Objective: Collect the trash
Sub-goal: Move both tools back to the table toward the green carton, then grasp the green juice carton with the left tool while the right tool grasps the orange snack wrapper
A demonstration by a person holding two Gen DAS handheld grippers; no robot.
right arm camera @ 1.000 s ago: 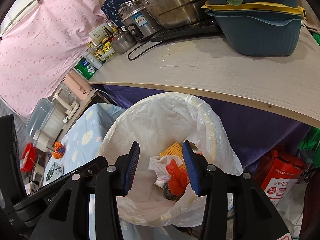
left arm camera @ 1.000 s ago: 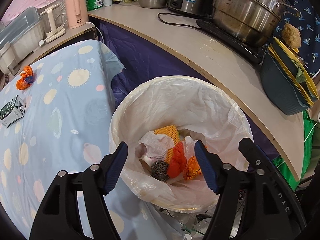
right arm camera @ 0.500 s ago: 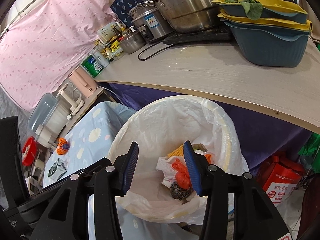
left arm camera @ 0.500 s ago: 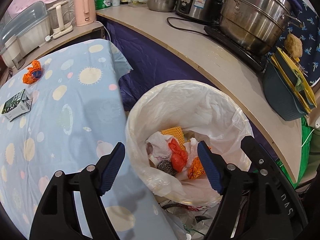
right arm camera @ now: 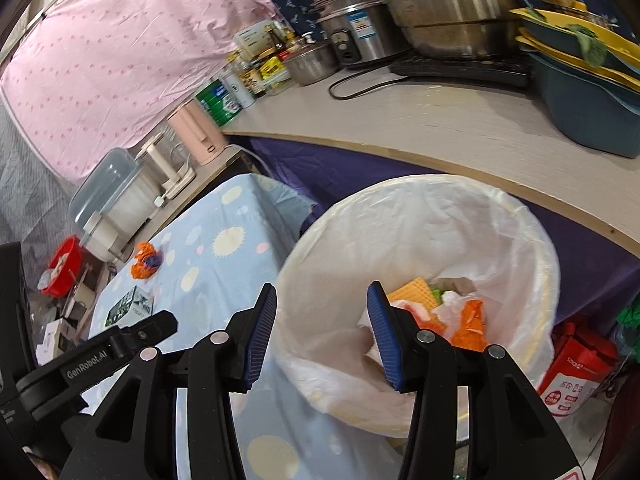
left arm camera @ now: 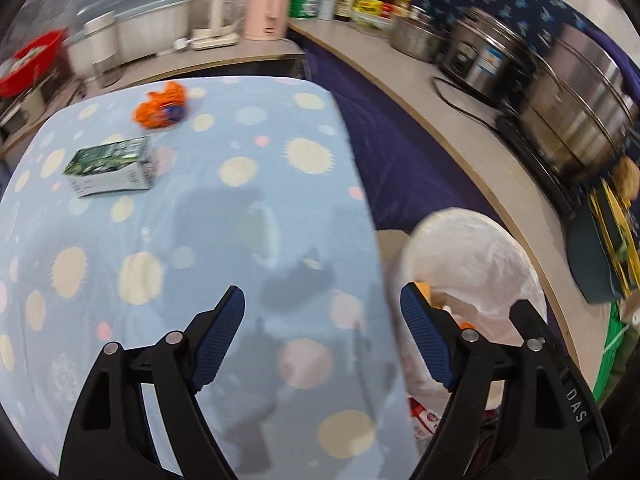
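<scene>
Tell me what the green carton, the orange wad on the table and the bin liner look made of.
Green carton: printed paperboard, apparently matte, with crisp folded edges. Orange wad: probably a thin plastic wrapper, crumpled, with a blue patch; blur leaves it open. Bin liner: thin translucent white plastic film, wrinkled, slightly glossy, draped over the rim.

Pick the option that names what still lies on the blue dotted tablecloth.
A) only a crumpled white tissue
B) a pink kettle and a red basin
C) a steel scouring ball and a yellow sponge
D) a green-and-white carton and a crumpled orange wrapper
D: the green-and-white carton and the crumpled orange wrapper lie on the tablecloth, apart from each other, while other trash sits in the lined bin.
</scene>
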